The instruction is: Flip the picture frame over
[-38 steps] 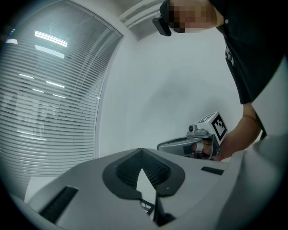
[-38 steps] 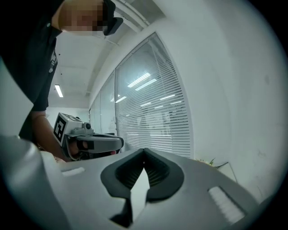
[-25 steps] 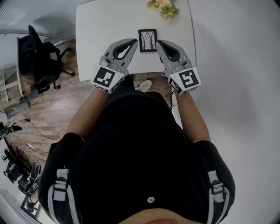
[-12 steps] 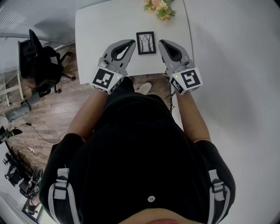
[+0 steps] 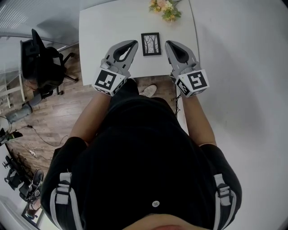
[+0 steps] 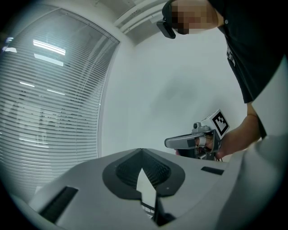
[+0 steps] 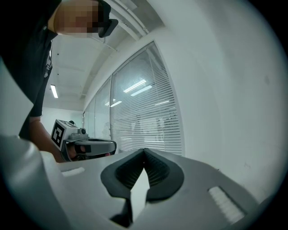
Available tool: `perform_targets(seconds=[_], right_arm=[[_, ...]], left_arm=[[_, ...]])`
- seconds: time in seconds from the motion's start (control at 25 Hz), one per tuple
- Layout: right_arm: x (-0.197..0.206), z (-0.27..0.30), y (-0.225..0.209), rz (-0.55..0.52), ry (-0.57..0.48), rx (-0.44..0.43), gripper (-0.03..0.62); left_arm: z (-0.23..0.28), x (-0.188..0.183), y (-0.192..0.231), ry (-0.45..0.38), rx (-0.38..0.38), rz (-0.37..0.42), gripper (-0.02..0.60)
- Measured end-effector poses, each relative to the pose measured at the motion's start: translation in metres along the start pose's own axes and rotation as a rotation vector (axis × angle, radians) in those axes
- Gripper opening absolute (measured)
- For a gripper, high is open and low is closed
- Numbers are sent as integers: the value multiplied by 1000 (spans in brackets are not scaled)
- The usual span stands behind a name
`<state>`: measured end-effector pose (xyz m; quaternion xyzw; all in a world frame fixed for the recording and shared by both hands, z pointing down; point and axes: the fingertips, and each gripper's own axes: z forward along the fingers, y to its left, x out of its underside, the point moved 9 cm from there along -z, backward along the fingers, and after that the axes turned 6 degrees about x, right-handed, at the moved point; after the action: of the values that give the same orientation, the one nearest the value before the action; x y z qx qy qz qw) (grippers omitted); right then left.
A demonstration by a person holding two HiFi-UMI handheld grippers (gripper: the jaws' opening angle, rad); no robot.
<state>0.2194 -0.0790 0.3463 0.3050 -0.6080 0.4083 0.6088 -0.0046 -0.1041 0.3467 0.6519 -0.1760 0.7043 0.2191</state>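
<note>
A small black picture frame [image 5: 150, 44] with a tree drawing lies face up near the front edge of the white table [image 5: 103, 27]. In the head view, my left gripper [image 5: 133, 43] hovers just left of the frame and my right gripper [image 5: 168, 44] just right of it, neither touching it. Both point level across the table with jaws closed to a point and nothing between them. The left gripper view shows its own shut tips [image 6: 141, 150] and the right gripper [image 6: 193, 142] across from it. The right gripper view shows its shut tips [image 7: 144, 150] and the left gripper [image 7: 90, 147].
A bunch of flowers [image 5: 165, 8] lies at the table's far edge behind the frame. A black office chair [image 5: 42, 63] stands on the wooden floor to the left. A white wall runs along the table's right side, and blinds cover a window.
Both grippers stay on either side of the frame. Only the head view has shifted slightly.
</note>
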Motion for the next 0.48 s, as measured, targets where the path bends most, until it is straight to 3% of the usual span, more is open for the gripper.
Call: perform_targets(seconds=[0.48], right_arm=[[2,-6,6,-1,8,-17,9]], left_arm=[[-2,3,-8,9,-1,-2,8]])
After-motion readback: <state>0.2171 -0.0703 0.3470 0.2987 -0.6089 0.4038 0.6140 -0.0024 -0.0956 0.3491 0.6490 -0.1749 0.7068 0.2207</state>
